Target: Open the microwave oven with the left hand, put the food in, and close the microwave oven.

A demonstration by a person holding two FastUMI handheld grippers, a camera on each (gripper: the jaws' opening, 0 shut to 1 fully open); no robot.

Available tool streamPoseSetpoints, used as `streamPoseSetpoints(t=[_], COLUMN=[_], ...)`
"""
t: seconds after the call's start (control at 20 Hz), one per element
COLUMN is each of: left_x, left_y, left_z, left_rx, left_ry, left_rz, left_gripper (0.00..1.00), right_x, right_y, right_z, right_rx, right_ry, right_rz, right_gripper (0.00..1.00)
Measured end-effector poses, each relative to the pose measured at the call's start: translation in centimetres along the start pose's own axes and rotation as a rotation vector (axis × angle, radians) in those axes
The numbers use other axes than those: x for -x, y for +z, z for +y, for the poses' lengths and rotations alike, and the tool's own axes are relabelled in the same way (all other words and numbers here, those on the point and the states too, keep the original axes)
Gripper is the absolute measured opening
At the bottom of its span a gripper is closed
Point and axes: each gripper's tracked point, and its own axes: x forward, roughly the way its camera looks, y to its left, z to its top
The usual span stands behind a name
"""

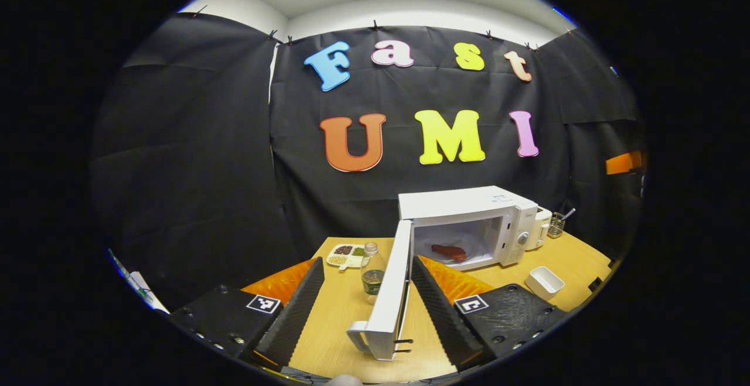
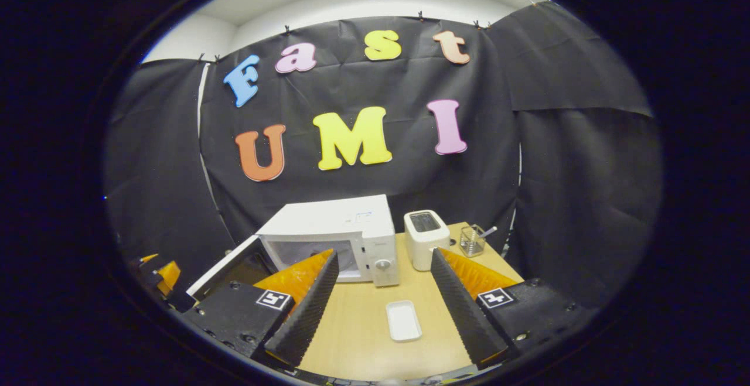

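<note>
In the left gripper view, low in the frame, the left gripper straddles the free edge of the white microwave door, which stands swung wide open toward the camera. Its jaws are spread apart, one finger on each side of the door and neither clearly pressing on it, so it reads as released; the placement suits either letting go after the pull or getting ready to push the door shut. Just left of the door, at lower centre, a small clear plastic bottle stands upright on the light wooden table, and behind it lies a white divided tray of beans and grains. Right of centre sits the boxy white microwave oven, cavity exposed, and the reddish-brown piece of food already lies inside on the oven floor. From that I judge the loading is done and only the closing remains. Further right, a small white rectangular dish rests empty on the table, probably where the food came from.

In the right gripper view, the open door shows at lower left, the microwave at centre left, then a white toaster and a wire utensil holder toward the right. The right gripper hovers at the bottom of the frame, jaws parted and holding nothing, directly over the same white dish. It is well back from the oven, which keeps the door's swing path free.
</note>
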Motion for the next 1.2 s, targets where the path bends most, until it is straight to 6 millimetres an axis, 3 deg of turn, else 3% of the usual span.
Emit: streamPoseSetpoints(t=[0.05, 0.1, 0.15, 0.2, 0.25, 0.3, 0.5, 0.7, 0.9, 0.95, 1.0, 1.2], left_x=[-0.4, -0.6, -1.0, -1.4, -1.5, -1.6, -2.9, -3.3, -2.7, -3.0, -2.8, -2.5], left_y=[-0.3, -0.7, -1.1, -1.8, -2.5, -2.8, -5.0, -9.1, -11.2, -11.4, -11.6, -12.0], left_z=[0.5, 1.0, 1.8, 2.3, 2.4, 2.3, 3.6, 4.8, 3.6, 3.5, 3.0, -0.4], left_rx=[0.000, 0.002, 0.005, 0.015, 0.034, 0.051, 0.030, 0.008, 0.006, -0.006, -0.005, -0.017], left_ry=[0.008, 0.016, 0.033, 0.043, 0.039, 0.027, 0.044, 0.057, 0.035, 0.034, 0.019, -0.057], left_rz=[0.007, 0.011, 0.013, 0.024, 0.033, 0.032, 0.036, 0.112, 0.148, 0.149, 0.156, 0.174], left_gripper=[0.89, 0.91, 0.60, 0.42, 0.24, 0.06, 0.00, 0.00, 0.00, 0.10, 0.00, 0.00], right_x=[0.9, 1.7, 2.4, 3.0, 3.2, 3.6, 4.5, 5.0, 5.0, 5.0, 4.9, 4.7], right_y=[-0.4, -0.7, -0.9, -1.1, -1.3, -1.3, -1.4, -1.7, -2.7, -2.8, -3.0, -3.8], right_z=[-0.8, -1.5, -1.9, -2.2, -2.4, -2.5, -2.5, -3.0, -3.3, -3.3, -3.2, -3.0], right_rx=[0.001, -0.004, -0.009, -0.010, -0.009, -0.009, 0.003, 0.019, 0.021, 0.018, 0.010, -0.008], right_ry=[-0.011, -0.023, -0.029, -0.040, -0.042, -0.046, -0.045, -0.061, -0.067, -0.064, -0.059, -0.040], right_rz=[0.008, 0.016, 0.020, 0.027, 0.031, 0.031, 0.044, 0.063, 0.094, 0.101, 0.107, 0.120], right_gripper=[1.00, 0.90, 1.00, 0.90, 1.00, 1.00, 1.00, 1.00, 1.00, 1.00, 1.00, 1.00])
